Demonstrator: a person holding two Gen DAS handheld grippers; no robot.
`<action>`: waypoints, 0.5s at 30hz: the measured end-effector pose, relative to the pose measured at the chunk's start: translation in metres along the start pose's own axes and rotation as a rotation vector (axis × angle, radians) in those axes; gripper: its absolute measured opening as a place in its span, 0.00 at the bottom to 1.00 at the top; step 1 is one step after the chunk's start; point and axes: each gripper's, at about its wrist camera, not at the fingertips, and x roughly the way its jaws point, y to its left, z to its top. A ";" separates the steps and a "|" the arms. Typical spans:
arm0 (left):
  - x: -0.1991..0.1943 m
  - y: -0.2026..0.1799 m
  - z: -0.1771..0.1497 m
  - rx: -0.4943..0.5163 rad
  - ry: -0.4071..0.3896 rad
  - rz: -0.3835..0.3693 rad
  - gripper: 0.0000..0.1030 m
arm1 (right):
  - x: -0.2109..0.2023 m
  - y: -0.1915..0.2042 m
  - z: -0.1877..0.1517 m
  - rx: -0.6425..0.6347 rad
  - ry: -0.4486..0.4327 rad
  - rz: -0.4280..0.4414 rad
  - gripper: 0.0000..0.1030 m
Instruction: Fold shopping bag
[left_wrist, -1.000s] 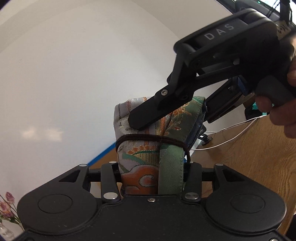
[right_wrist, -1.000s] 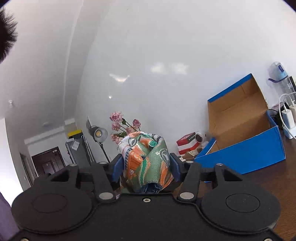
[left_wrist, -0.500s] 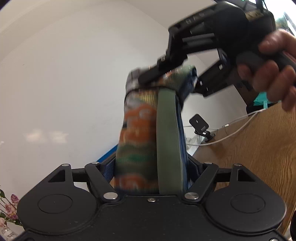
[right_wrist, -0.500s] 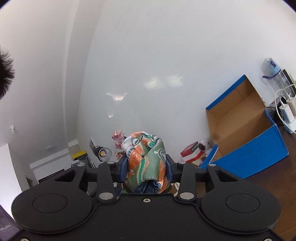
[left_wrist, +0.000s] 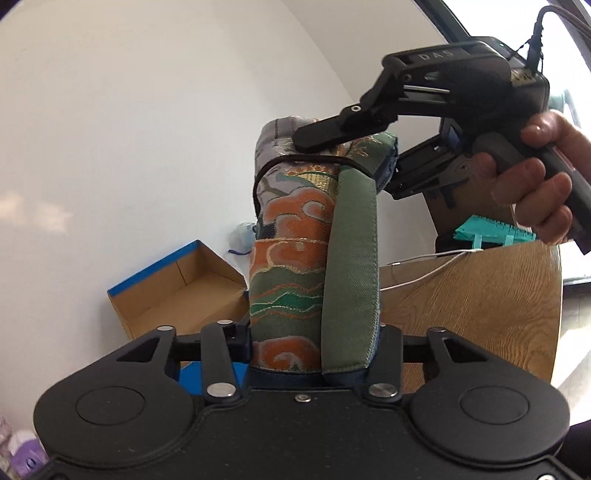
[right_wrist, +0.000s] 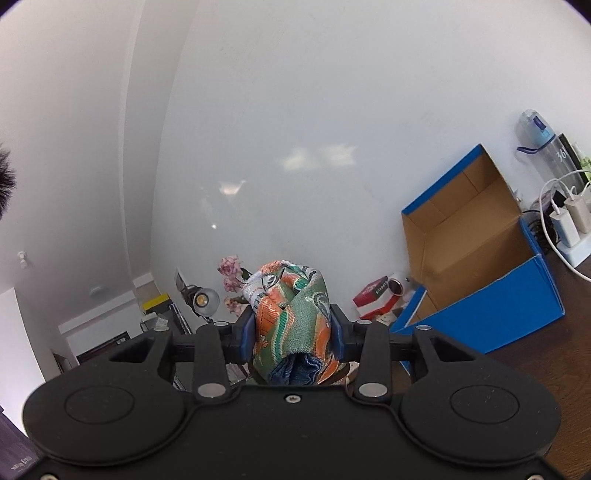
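Two tongs, left (left_wrist: 314, 328) and right (left_wrist: 351, 147), grip one rolled bag (left_wrist: 295, 258).

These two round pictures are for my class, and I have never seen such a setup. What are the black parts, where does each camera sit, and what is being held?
No robot here: a person holds a hand-operated gripper in each hand, with a wide-angle camera on each looking forward along its jaws. The black shape at the bottom of each picture is that gripper's own body.

The left camera shows the left gripper clamping the bottom of a rolled, patterned shopping bag, held upright. A dark elastic loop circles it near the top. The right gripper, held by a hand, pinches the top end.

The right camera shows that same end of the bag between its jaws.

Behind, a wooden table carries an open blue cardboard box, a water bottle and chargers.
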 end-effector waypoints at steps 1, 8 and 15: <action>0.001 0.000 -0.001 -0.010 0.005 0.016 0.36 | 0.002 0.002 0.001 -0.026 0.014 -0.021 0.47; 0.002 0.036 -0.011 -0.263 0.026 0.032 0.36 | -0.018 0.037 0.006 -0.297 -0.042 -0.182 0.57; -0.042 0.106 -0.016 -0.718 -0.087 -0.198 0.36 | -0.021 0.079 -0.007 -0.460 0.051 -0.149 0.57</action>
